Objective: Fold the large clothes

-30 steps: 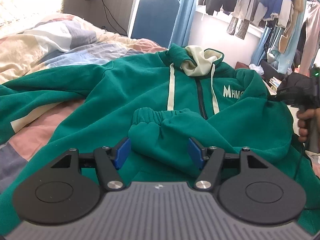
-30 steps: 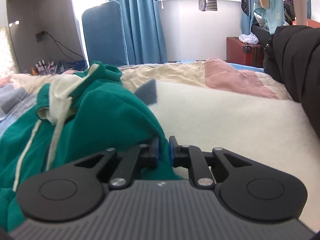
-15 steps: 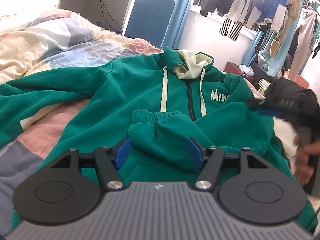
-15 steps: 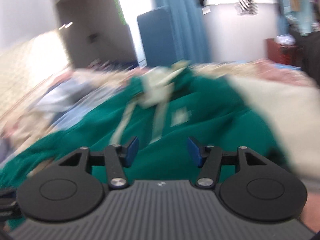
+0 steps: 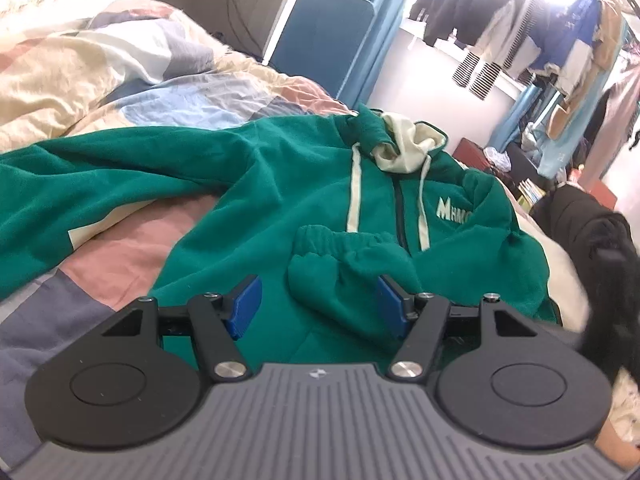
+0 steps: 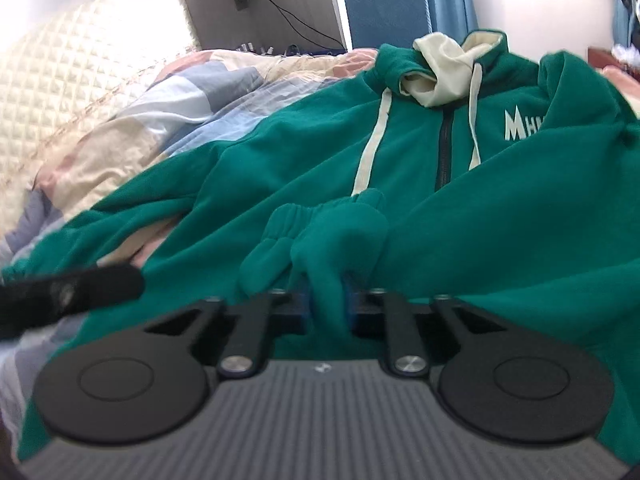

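A green zip hoodie [image 5: 280,184] with a cream hood [image 5: 404,148] lies front up on the bed. One sleeve [image 5: 80,200] stretches out to the left. The other sleeve is folded over the chest, its cuff [image 5: 344,256] bunched near the zip. My left gripper [image 5: 318,296] hovers open just short of that cuff, its blue pads clear of the cloth. In the right wrist view the hoodie [image 6: 500,220] fills the frame, and my right gripper [image 6: 326,300] is closing, its pads pinching a ridge of the folded sleeve [image 6: 320,232].
A patchwork quilt [image 5: 132,92] covers the bed, with a padded headboard [image 6: 60,92] at the left. A blue chair [image 5: 324,36] stands behind the bed, and clothes hang on a rail [image 5: 520,28]. A black garment [image 5: 592,236] lies at the right edge.
My right gripper swung left from the hoodie's far edge to the folded sleeve, opened on the way, and closed on the sleeve cloth. My left gripper drew back and up a little, still open.
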Tool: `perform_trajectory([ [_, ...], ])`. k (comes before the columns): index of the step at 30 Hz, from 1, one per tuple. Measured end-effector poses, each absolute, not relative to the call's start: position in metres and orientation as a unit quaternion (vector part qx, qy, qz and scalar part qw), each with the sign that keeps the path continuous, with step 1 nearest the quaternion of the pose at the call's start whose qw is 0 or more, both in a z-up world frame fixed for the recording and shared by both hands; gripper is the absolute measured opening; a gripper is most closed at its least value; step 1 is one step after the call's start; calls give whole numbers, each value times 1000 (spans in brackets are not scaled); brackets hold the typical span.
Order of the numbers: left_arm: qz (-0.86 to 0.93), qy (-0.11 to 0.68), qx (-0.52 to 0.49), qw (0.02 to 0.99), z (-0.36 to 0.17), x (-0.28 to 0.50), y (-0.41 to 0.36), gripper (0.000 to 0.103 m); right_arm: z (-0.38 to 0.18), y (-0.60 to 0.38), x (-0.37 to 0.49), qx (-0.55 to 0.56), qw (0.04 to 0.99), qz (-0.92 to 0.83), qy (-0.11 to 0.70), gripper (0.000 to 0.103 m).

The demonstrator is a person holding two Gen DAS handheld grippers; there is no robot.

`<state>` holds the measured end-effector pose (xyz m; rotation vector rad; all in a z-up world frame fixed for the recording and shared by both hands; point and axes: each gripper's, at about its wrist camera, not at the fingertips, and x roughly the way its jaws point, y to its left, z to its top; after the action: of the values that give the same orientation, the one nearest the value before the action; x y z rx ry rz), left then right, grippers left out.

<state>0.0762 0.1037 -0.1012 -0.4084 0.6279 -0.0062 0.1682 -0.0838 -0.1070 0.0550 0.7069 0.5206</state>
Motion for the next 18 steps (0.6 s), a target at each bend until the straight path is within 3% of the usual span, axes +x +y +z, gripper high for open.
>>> perform_trajectory([
  [7,-11,322,-267,908,-109,88,126,68,-101,-74,114,-123,901,291,296,16],
  [13,-19,327,-260,908,-113,88,116,68,-117,-69,76,-228,886,309,260,18],
  [18,-34,333,-234,913,-117,89,99,68,-119,-73,67,-236,877,323,266,18],
])
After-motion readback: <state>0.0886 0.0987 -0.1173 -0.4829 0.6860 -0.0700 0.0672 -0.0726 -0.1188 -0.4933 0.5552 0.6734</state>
